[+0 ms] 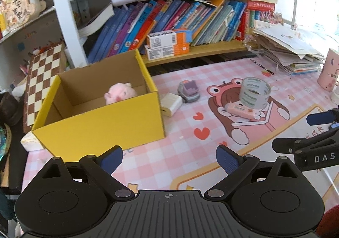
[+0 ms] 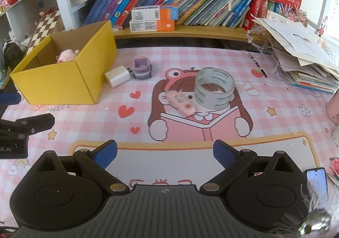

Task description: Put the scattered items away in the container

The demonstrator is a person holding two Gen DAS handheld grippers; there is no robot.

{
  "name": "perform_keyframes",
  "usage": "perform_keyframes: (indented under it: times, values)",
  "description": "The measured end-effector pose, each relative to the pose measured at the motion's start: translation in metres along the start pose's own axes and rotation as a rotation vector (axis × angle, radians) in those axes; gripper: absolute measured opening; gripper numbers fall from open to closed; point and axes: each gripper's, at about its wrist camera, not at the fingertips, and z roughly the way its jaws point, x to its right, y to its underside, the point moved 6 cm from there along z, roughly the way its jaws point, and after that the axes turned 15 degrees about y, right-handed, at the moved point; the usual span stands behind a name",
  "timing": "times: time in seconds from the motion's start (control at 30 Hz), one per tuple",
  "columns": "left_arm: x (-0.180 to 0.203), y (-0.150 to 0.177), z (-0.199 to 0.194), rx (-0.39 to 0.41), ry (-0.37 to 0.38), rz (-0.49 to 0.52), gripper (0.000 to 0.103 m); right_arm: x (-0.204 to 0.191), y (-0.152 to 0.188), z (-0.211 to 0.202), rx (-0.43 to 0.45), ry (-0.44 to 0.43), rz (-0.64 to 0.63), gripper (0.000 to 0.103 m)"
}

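A yellow cardboard box (image 1: pixel 101 119) (image 2: pixel 55 83) stands open at the left of the pink mat, with a pink plush pig (image 1: pixel 119 93) (image 2: pixel 65 56) inside. Beside it lie a white charger plug (image 1: pixel 171 103) (image 2: pixel 117 76) and a small purple toy car (image 1: pixel 188 90) (image 2: pixel 142 68). A clear tape roll (image 1: pixel 254 93) (image 2: pixel 214 87) stands mid-mat, touching a pink correction-tape case (image 1: pixel 240 111) (image 2: pixel 181 103). My left gripper (image 1: pixel 169 158) is open and empty, in front of the box. My right gripper (image 2: pixel 165 153) is open and empty, short of the tape roll.
A shelf of books (image 1: pixel 169 22) runs along the back. A paper stack (image 2: pixel 303 60) sits at back right with a pen (image 2: pixel 257 64) near it. A chessboard (image 1: pixel 42 81) leans left of the box. A pink cup (image 1: pixel 329 72) and a phone (image 2: pixel 316 180) are at right.
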Motion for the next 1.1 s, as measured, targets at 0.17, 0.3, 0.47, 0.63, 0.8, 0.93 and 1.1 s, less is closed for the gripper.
perform_keyframes:
  times: [0.17, 0.3, 0.47, 0.63, 0.8, 0.93, 1.1]
  values:
    - [0.009, -0.002, 0.006, -0.010, 0.009, 0.011, 0.097, 0.009, -0.001, 0.003, 0.000, 0.005, 0.011, 0.098]
    - [0.014, -0.003, 0.010, -0.021, 0.014, 0.016, 0.097, 0.014, -0.002, 0.007, 0.001, 0.007, 0.019, 0.098]
    - [0.022, -0.006, 0.016, -0.034, 0.018, 0.044, 0.097, 0.019, -0.004, 0.013, -0.003, 0.004, 0.035, 0.098]
    - [0.029, -0.014, 0.021, -0.016, 0.031, 0.087, 0.097, 0.025, -0.006, 0.018, -0.005, 0.003, 0.052, 0.098]
    - [0.039, -0.023, 0.028, 0.017, 0.060, 0.153, 0.097, 0.033, -0.009, 0.025, -0.006, 0.013, 0.073, 0.098]
    - [0.047, -0.025, 0.038, 0.051, 0.094, 0.179, 0.097, 0.039, -0.013, 0.030, -0.001, 0.019, 0.088, 0.098]
    - [0.050, -0.026, 0.055, 0.040, 0.158, 0.121, 0.097, 0.047, -0.019, 0.039, -0.002, 0.024, 0.106, 0.098]
